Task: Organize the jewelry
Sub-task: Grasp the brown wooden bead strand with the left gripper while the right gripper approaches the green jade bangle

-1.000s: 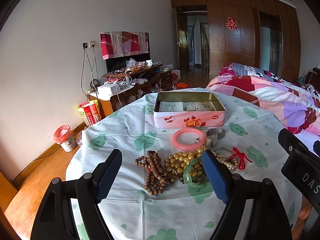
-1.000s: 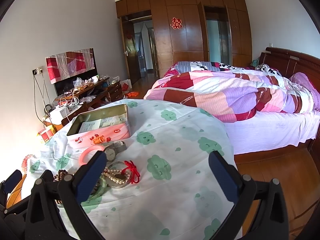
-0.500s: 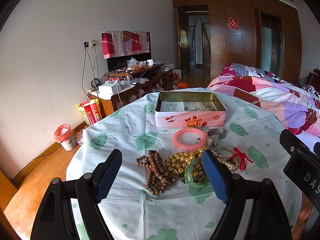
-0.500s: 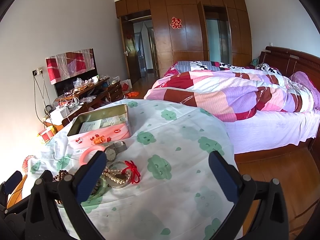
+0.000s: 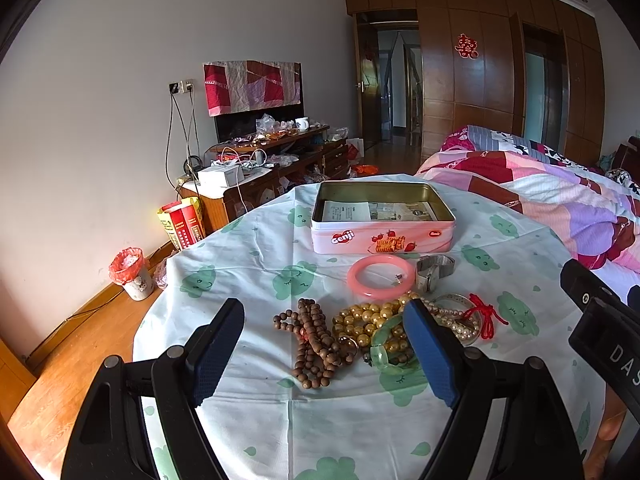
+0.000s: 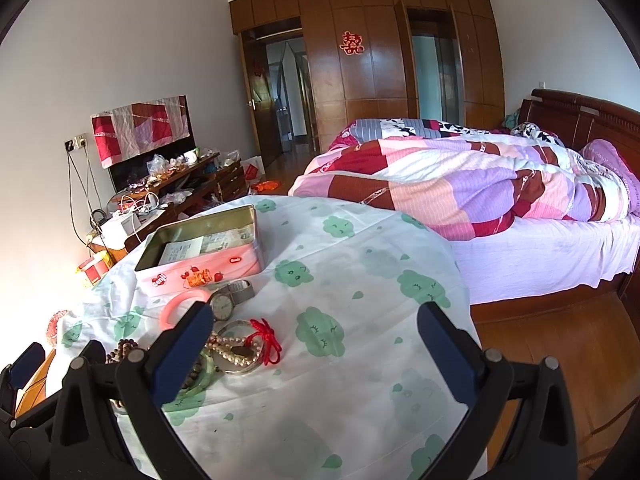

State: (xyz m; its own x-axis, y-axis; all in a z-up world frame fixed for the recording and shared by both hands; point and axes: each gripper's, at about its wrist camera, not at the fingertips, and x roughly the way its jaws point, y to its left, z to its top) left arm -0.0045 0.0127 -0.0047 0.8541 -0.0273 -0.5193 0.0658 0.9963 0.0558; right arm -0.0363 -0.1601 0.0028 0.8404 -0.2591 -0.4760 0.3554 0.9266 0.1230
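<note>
Both tongs, left gripper [image 5: 324, 354] and right gripper [image 6: 316, 354], hang open and empty, barely shifted in the last second, so the tangled bead jewelry pile [image 5: 372, 332] remains unsorted beside the open pink biscuit tin [image 5: 382, 232].

"Genji" was printed in white on the pink tin [image 5: 383, 236], front wall, at 12 o'clock. "DAS" showed on the right gripper [image 5: 608, 344] body at 3 o'clock. Red double-happiness sign [image 5: 466, 46] hung on wardrobe.

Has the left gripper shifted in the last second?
Barely. The left gripper has crept slightly left and up: the pink biscuit tin sits a touch lower and further right in its view than before.
</note>
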